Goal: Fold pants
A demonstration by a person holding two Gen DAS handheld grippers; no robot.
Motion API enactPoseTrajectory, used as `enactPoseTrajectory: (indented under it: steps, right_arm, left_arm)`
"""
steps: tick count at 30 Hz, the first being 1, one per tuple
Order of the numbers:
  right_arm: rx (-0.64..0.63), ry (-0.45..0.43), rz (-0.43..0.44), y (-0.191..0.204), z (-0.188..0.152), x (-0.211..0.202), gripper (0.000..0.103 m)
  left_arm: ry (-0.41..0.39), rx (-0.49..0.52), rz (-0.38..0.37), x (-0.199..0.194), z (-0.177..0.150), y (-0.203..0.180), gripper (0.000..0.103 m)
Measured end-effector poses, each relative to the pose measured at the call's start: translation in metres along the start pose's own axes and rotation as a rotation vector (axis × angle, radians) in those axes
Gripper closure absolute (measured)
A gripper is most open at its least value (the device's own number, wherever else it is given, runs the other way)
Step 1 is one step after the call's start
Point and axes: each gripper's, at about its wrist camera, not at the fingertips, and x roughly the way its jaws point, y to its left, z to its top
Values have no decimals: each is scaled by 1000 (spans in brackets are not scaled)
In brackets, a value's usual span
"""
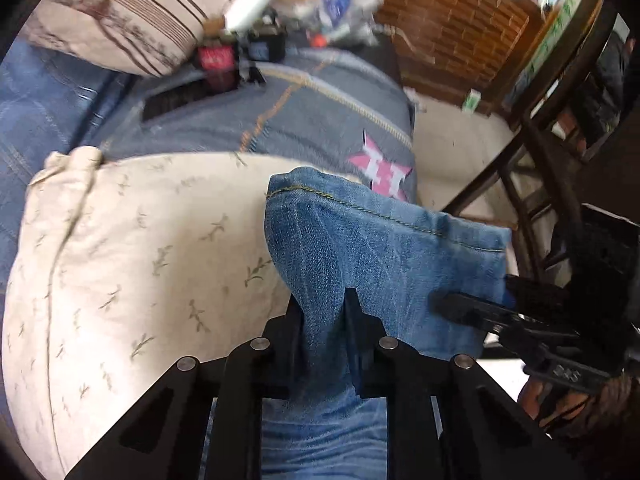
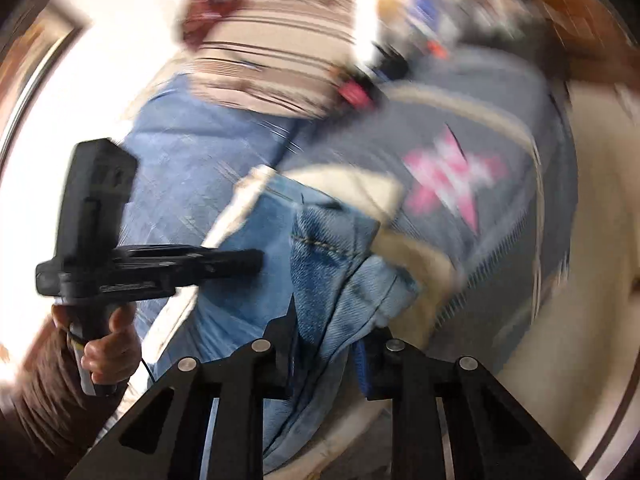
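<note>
1. I am holding the pants (image 1: 384, 248), light blue jeans, by their hem end; that end is raised over the cream pillow (image 1: 132, 248), and the rest is trailing down towards me out of view.
2. My left gripper (image 1: 324, 312) is clamping a bunched fold of denim between its fingers.
3. My right gripper (image 2: 332, 320) is pinching the cloth just beside the stitched hem (image 2: 320, 242); in the left view it is showing at the near right (image 1: 472, 304), touching the same leg.
4. Farther off, a grey cushion with a pink star (image 1: 380, 168) and a striped pillow (image 1: 132, 12) are lying on the blue bedcover (image 1: 36, 112).
5. I am judging the fold as barely begun: no flat, finished fold is showing, and the right view is blurring too much to say more.
</note>
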Motion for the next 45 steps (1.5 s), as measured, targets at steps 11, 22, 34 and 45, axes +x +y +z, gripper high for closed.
enactPoseTrajectory:
  steps: [11, 22, 34, 45]
  right_arm:
    - [-535, -48, 102, 159, -31, -21, 79]
    - [-835, 382, 211, 252, -187, 45, 46]
    - [-353, 299, 193, 178, -101, 12, 8]
    - [-265, 320, 115, 157, -40, 118, 11]
  left_arm:
    - [-104, -208, 47, -116, -86, 31, 85]
    - [164, -602, 243, -144, -269, 87, 80]
    - [-200, -943, -31, -214, -358, 76, 50]
    - [-212, -1004, -16, -183, -341, 70, 50]
